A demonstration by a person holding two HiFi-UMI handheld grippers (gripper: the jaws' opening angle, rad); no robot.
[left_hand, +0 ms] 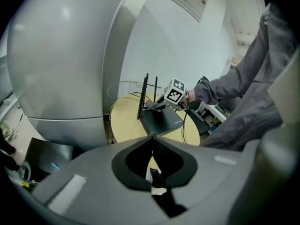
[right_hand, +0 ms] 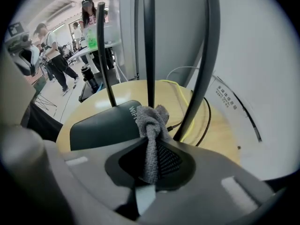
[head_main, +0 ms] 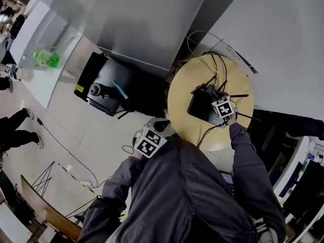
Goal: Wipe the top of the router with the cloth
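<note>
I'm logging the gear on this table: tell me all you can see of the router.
The router is a flat, dark box, plastic by its look, with a smooth top bearing white lettering partly covered by the cloth. Slim black antennas stand upright along one edge. It lies flat on the round wooden table, with black and yellow cables beside it. The grey cloth, pinched in the right gripper, rests against its top near the antennas.

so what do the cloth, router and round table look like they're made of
Cloth: grey textile, probably terry or microfibre, nubbly looped surface. Router: likely plastic, dark, smooth, matte with faint sheen. Table: pale wood or wood-look laminate, smooth; I can't tell which.
</note>
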